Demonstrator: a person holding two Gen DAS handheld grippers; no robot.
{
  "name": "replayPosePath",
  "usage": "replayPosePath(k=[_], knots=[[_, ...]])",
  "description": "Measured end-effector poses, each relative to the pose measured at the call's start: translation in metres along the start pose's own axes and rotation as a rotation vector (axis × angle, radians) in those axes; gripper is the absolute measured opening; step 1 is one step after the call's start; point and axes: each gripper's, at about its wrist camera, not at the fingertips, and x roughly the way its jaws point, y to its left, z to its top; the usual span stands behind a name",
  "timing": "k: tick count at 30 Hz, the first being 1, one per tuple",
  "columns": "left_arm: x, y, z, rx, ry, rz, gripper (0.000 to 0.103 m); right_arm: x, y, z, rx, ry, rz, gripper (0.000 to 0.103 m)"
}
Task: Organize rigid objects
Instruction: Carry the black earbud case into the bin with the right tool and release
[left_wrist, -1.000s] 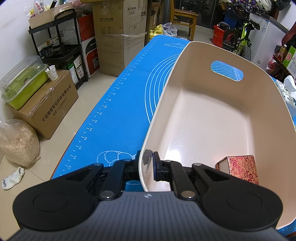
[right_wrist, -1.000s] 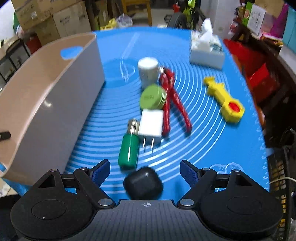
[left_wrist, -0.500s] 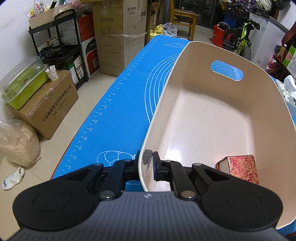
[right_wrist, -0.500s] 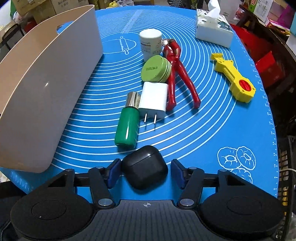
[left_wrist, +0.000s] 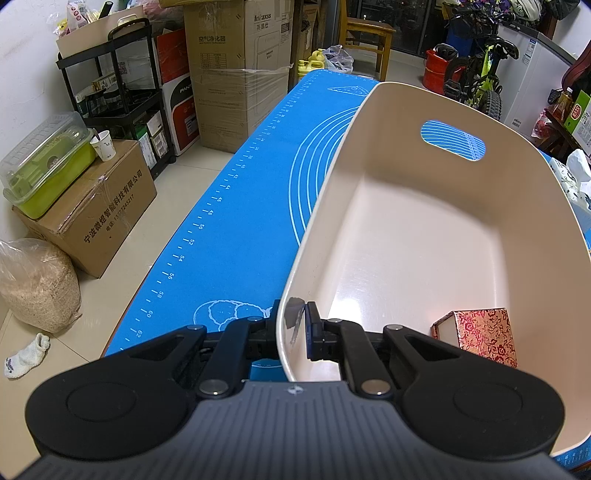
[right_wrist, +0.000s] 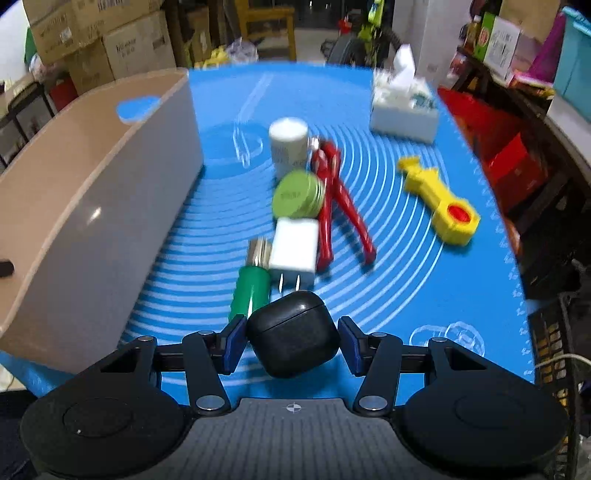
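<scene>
Since the earlier frame, the right gripper (right_wrist: 291, 345) has closed its jaws onto the black earbud case (right_wrist: 293, 339), a glossy rounded box with a lid seam, now clamped and tilted above the blue mat (right_wrist: 406, 266). Left gripper (left_wrist: 293, 328) clenches the beige bin (left_wrist: 406, 240) rim; inside lies a red floral box (left_wrist: 480, 338).

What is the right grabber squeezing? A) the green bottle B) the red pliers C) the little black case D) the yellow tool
C: in the right wrist view the right gripper has its blue pads on both sides of the little black case, lifted off the blue mat, while the yellow tool, green bottle and red pliers lie on it.
</scene>
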Motion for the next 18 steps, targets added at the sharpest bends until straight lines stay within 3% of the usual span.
replayPosePath(k=[8, 18], knots=[[-0.001, 0.0, 0.001, 0.0, -0.001, 0.0, 0.013, -0.038, 0.015, 0.035, 0.011, -0.19, 0.033, 0.058], [0.0, 0.0, 0.001, -0.002, -0.001, 0.0, 0.013, -0.052, 0.07, 0.087, -0.051, -0.294, 0.124, 0.058]])
